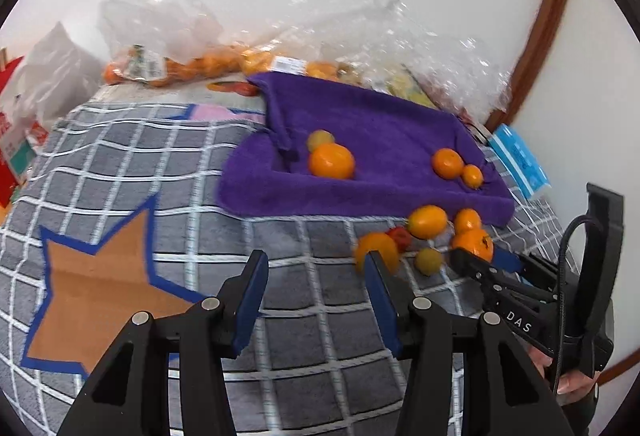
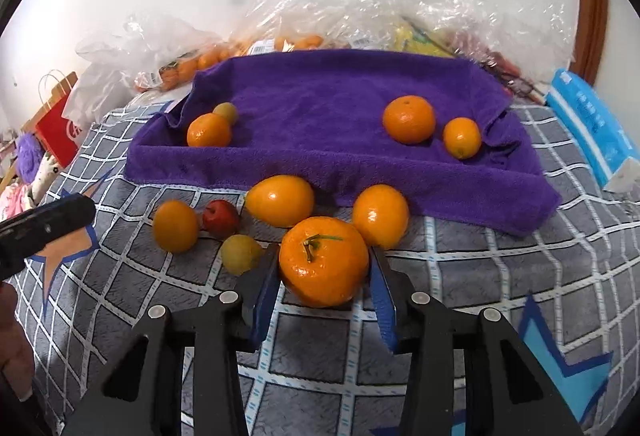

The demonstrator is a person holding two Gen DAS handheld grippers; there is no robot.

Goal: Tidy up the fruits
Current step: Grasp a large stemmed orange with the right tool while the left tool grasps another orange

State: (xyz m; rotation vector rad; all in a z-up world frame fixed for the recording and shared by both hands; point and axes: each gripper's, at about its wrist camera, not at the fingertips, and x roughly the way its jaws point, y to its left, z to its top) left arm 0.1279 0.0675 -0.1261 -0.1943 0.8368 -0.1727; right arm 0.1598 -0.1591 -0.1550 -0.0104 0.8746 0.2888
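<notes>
Your right gripper (image 2: 323, 278) brackets the stemmed mandarin (image 2: 323, 266) on the checked blanket (image 2: 500, 276); fingers sit at both its sides, contact unclear, so I can't tell if it's gripped.
Your left gripper (image 1: 316, 286) hangs wide open over the blanket, holding nothing. Loose fruit just behind the mandarin: two oranges (image 2: 380, 216), a lemon-shaped one (image 2: 280, 200), a small red fruit (image 2: 220, 218), a yellow-green one (image 2: 240, 254). Four more fruits sit on the purple towel (image 2: 320, 96), in two pairs at its left and right ends.
</notes>
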